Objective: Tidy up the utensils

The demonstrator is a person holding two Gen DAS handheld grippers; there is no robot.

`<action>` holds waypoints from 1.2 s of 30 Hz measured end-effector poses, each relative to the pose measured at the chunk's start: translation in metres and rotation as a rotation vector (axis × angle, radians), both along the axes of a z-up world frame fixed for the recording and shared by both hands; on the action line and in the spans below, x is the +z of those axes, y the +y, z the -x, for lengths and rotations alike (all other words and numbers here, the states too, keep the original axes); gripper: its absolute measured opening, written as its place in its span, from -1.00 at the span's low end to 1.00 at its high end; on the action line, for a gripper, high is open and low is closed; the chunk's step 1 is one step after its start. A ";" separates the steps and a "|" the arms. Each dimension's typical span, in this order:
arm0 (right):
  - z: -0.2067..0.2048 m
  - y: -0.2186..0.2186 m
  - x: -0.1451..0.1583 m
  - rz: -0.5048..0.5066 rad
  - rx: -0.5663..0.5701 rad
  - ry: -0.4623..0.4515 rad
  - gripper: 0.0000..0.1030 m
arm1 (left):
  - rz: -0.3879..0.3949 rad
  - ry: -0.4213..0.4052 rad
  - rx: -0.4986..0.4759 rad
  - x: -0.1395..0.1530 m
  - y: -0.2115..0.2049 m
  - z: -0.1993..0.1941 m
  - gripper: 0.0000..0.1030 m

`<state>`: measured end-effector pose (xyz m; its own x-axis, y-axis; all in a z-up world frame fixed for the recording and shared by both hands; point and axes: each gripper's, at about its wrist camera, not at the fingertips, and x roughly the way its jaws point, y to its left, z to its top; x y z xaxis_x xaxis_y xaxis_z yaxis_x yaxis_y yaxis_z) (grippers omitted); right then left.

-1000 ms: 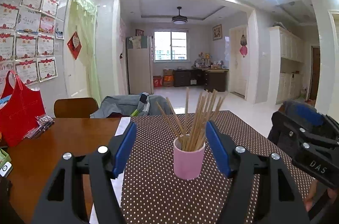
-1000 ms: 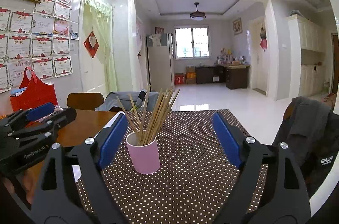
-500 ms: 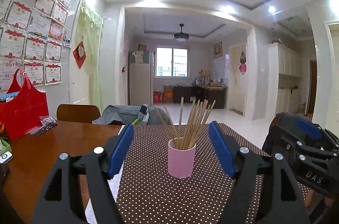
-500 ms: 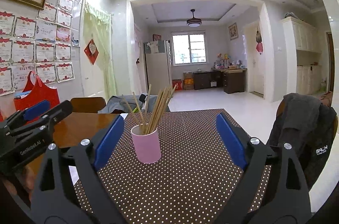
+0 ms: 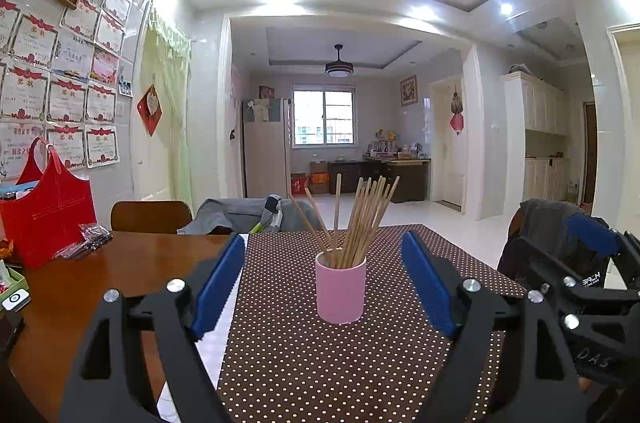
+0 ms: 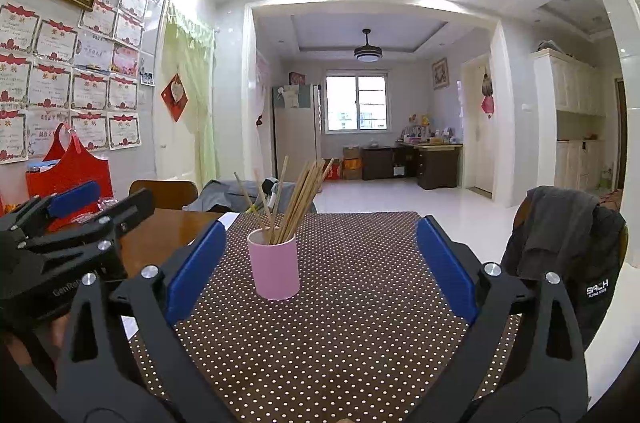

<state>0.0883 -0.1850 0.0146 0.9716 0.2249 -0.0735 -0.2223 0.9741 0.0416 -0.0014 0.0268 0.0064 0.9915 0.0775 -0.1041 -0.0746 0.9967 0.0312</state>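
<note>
we note the pink cup (image 5: 340, 292) standing upright on the dotted brown cloth (image 5: 320, 363), with a bundle of wooden chopsticks (image 5: 360, 219) fanned out of its mouth, tips leaning mostly to the right. seen from the left wrist, the cup sits ahead of the left gripper (image 5: 325, 283), roughly centred between its blue pads (image 5: 218, 283) but farther out than their tips; nothing touches it. the jaws have just been opening and now stand wide apart, with nothing pinched. from the right wrist, the cup lies toward the left pad of the right gripper (image 6: 322, 269), also clear of it; these jaws have likewise just been opening and stand spread wide, empty. each gripper appears at the edge of the other's view, side by side. the cloth covers part of a wooden table (image 5: 80, 287). a red bag (image 5: 48, 215) stands at the table's left edge by the wall, and a wooden chair (image 5: 151, 216) is behind it. a dark jacket (image 6: 568, 235) hangs over a chair on the right.
</note>
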 end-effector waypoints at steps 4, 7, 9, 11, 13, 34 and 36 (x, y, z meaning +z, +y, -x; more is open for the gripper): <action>0.001 0.000 -0.001 -0.003 0.003 -0.001 0.83 | -0.001 -0.001 -0.001 -0.002 -0.001 0.000 0.58; 0.002 0.000 -0.001 -0.002 0.006 -0.001 0.84 | -0.013 -0.002 -0.001 -0.004 -0.004 0.002 0.58; 0.003 0.000 -0.002 -0.003 0.007 -0.001 0.84 | -0.016 -0.005 -0.004 -0.005 -0.005 0.001 0.58; 0.003 0.000 -0.002 -0.003 0.007 0.000 0.84 | -0.017 -0.008 -0.003 -0.006 -0.006 0.002 0.58; 0.003 0.000 -0.002 -0.004 0.008 0.000 0.84 | -0.017 -0.008 -0.002 -0.006 -0.006 0.002 0.58; 0.005 -0.002 -0.004 -0.008 0.004 0.003 0.84 | -0.015 -0.006 -0.005 -0.005 -0.009 0.002 0.58; 0.005 -0.002 -0.005 -0.010 0.002 0.006 0.84 | -0.016 -0.007 -0.004 -0.005 -0.010 0.003 0.58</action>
<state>0.0830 -0.1866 0.0098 0.9707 0.2278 -0.0768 -0.2242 0.9731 0.0529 -0.0041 0.0169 0.0017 0.9926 0.0755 -0.0956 -0.0713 0.9964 0.0464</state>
